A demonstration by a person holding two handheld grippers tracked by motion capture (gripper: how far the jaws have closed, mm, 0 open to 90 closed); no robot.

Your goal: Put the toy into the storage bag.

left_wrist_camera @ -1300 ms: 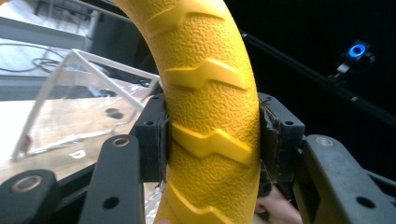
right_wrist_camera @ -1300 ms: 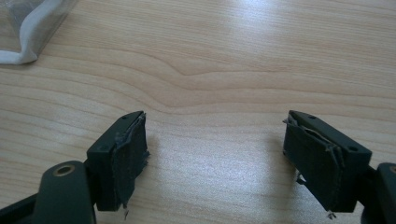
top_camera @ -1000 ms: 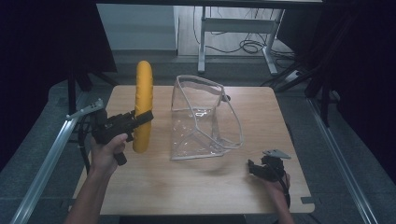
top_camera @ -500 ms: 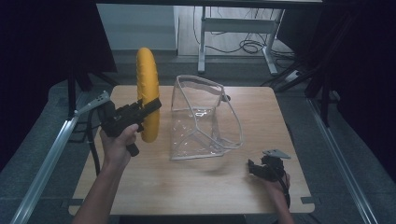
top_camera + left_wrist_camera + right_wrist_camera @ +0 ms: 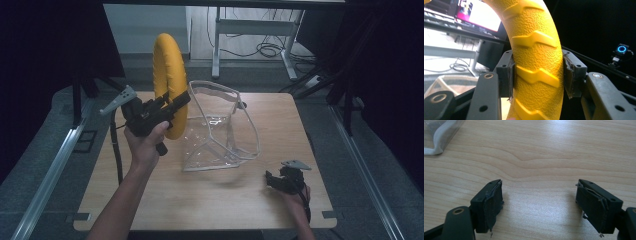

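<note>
Holding the yellow ring upright, my left gripper sat left of centre in the high view, raised off the wooden table, with my left hand wrapped round its grip and the forearm running down to the bottom edge. The jaws were clamped on the ring's lower part, one on each side. My right gripper lay low at the lower right of the frame, my right hand resting on the table; its jaws stood wide apart with nothing between them.

A clear plastic bag stood open at the middle of the table, just right of the ring. Beyond the table I saw grey floor, a desk frame and cables.

Up close, the left gripper view showed the ring's pebbled surface and raised zigzag ribs, pressed between the pads. Along the right gripper I saw bare wood grain and a corner of the bag at upper left.
</note>
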